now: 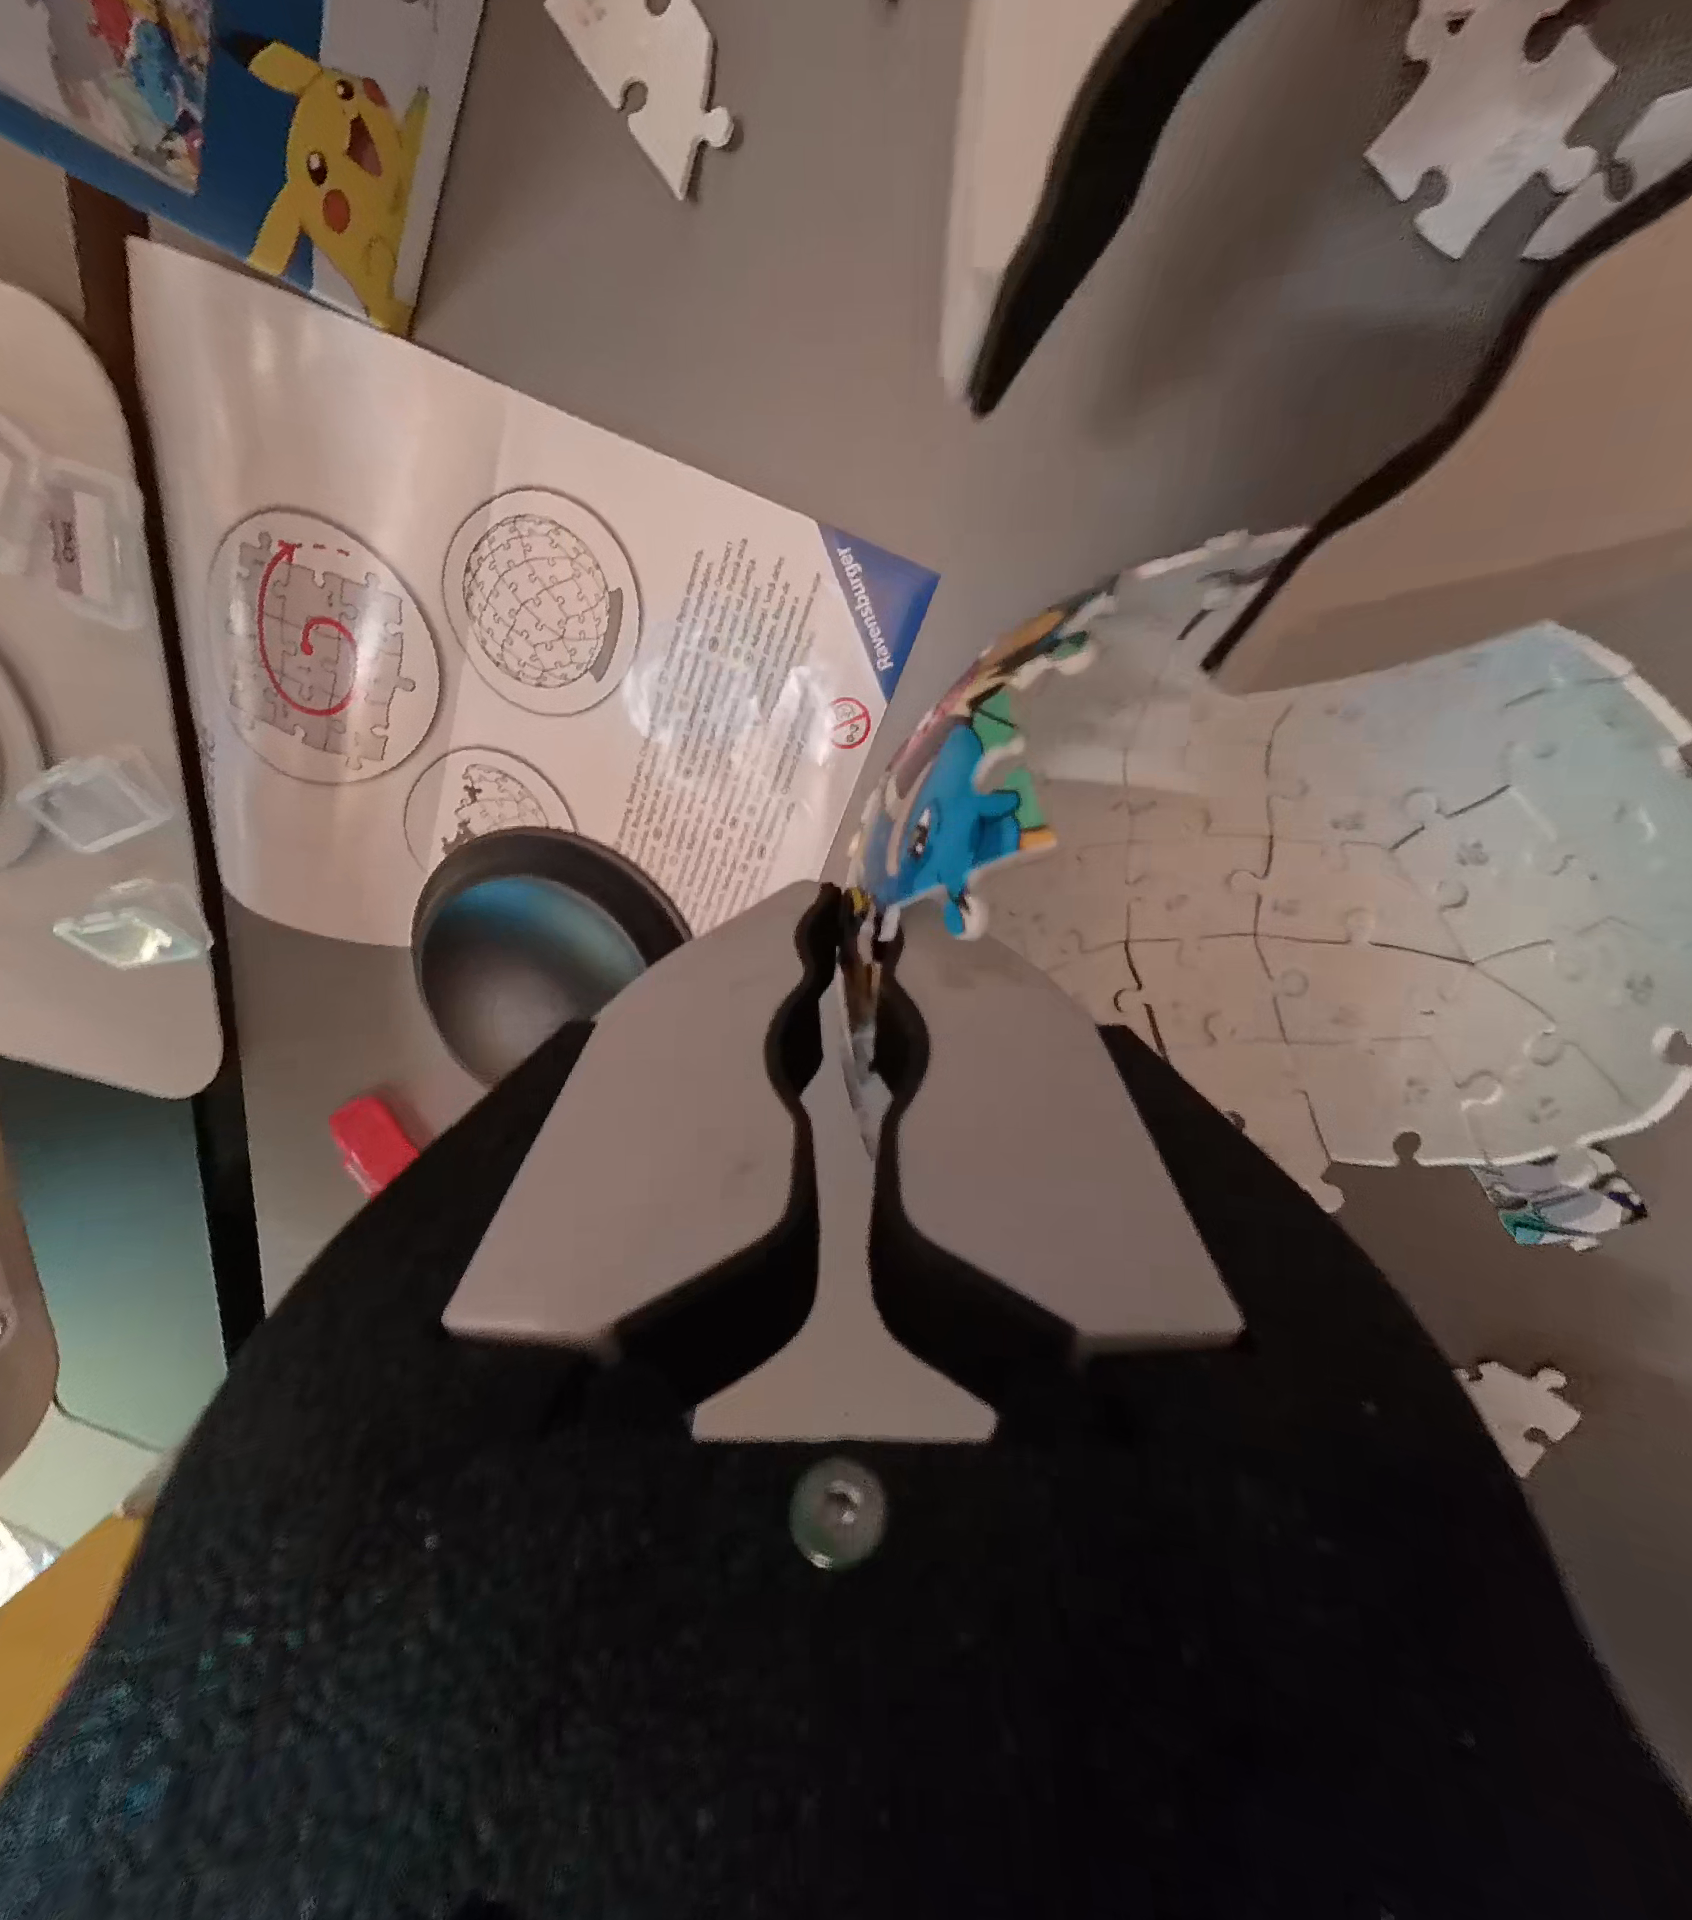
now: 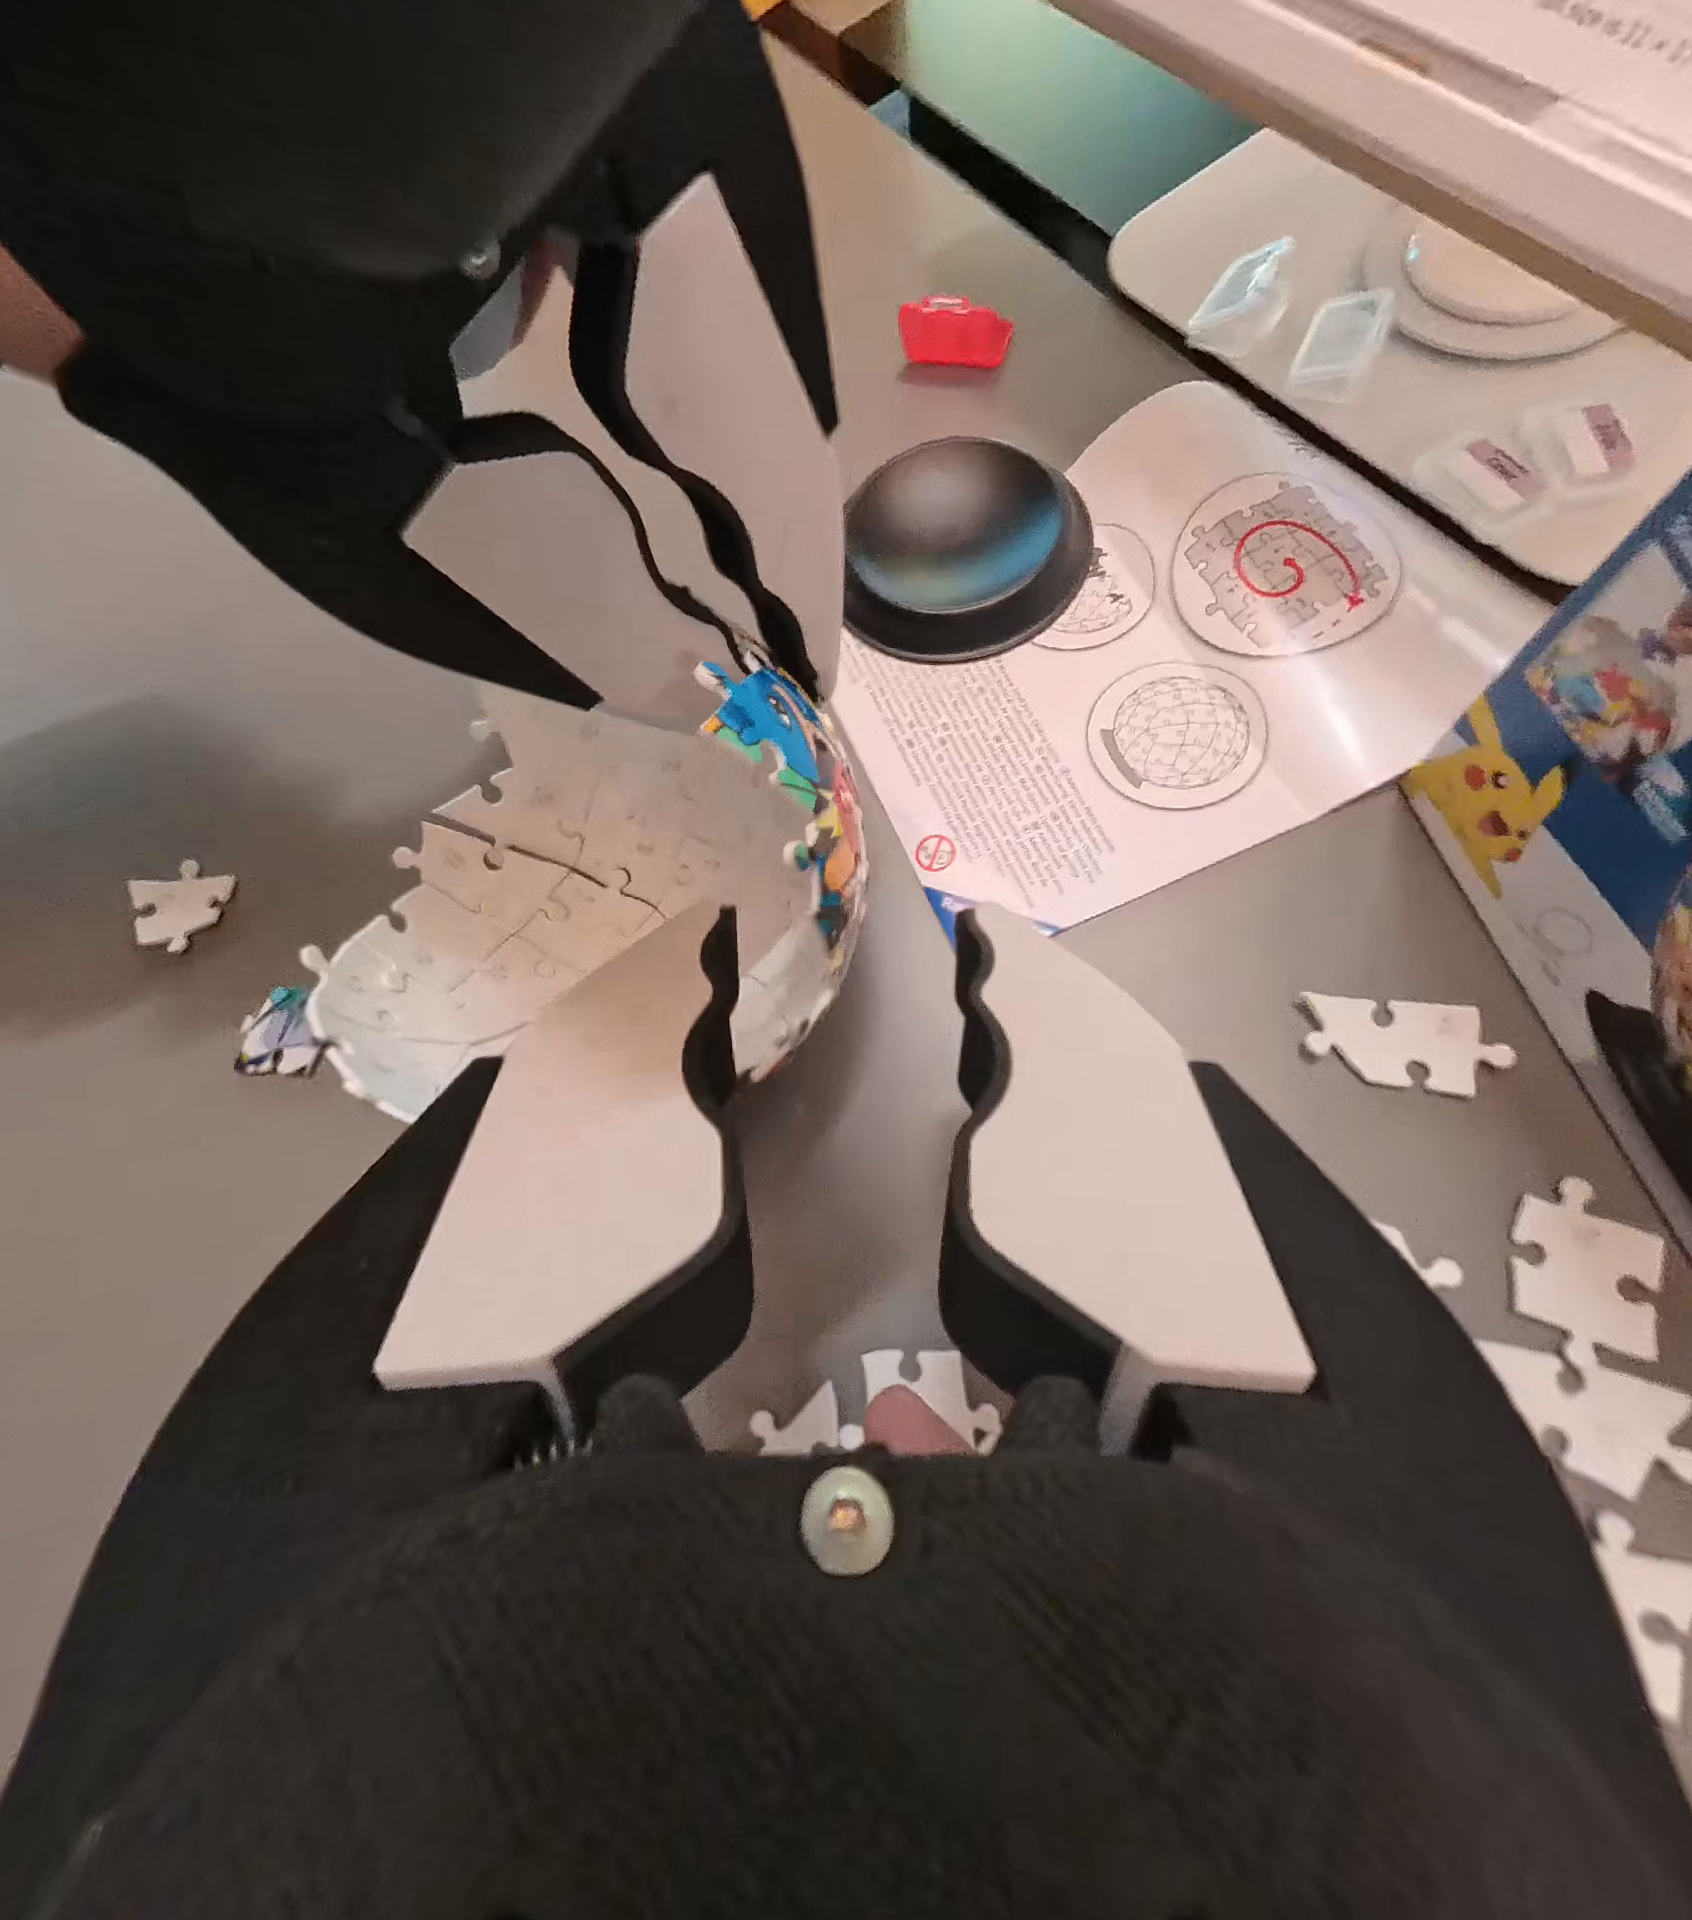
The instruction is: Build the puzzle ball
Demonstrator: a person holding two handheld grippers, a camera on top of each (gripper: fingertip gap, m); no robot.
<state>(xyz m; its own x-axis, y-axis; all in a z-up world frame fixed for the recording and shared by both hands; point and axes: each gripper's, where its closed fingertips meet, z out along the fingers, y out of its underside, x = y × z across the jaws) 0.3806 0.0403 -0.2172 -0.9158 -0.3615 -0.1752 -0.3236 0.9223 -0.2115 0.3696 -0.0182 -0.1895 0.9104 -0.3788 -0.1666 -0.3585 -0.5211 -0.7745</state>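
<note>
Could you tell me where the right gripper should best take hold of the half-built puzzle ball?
Probably the near rim of the half-built puzzle ball, opposite the left gripper pinching its far edge. The right gripper is open; its left finger already sits inside the shell, so closing across the thin wall suits.

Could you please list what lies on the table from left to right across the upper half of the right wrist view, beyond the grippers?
Lone white puzzle piece → half-built puzzle ball → black ball stand → instruction sheet → puzzle box.
</note>
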